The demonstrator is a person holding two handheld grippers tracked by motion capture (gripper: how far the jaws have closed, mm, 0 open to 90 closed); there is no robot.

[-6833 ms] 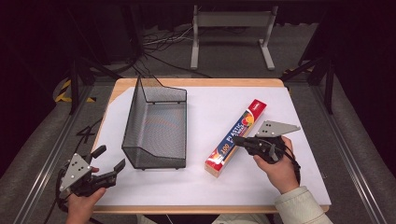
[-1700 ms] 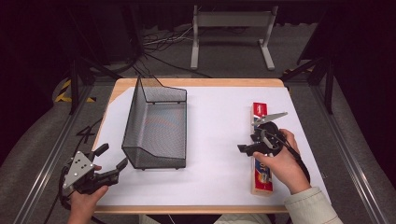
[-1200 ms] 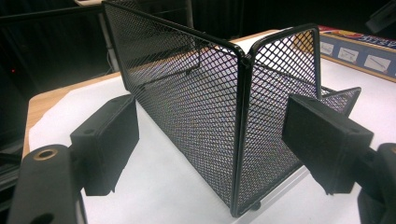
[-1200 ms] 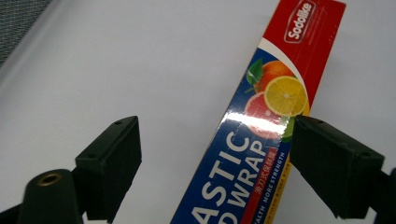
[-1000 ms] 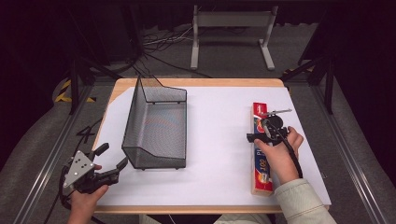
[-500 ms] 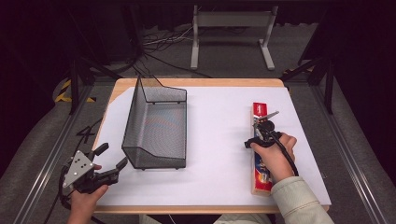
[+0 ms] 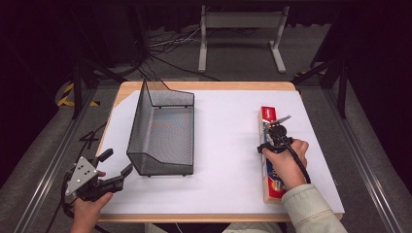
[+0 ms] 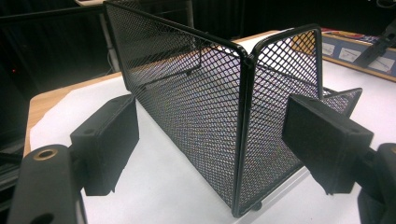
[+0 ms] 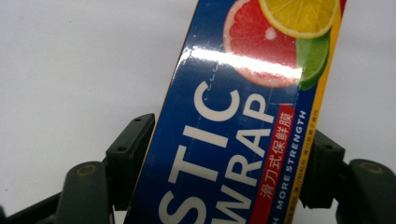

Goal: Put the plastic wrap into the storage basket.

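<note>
Right gripper (image 9: pixel 224 172): jaws have just been closing, one pad against each long side of the plastic wrap box (image 9: pixel 243 121); it grips the box. Box lies flat along the table's (image 7: pixel 218 121) right side on the white sheet. Left gripper (image 8: pixel 210 140): jaws spread wide, nothing between them, facing a corner of the black mesh tray (image 8: pixel 243 116), near the table's front left corner.

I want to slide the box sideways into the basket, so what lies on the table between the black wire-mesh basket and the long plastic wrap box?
Nothing: in the high view only bare white table cover separates the black wire-mesh basket from the long blue-and-red plastic wrap box.
</note>
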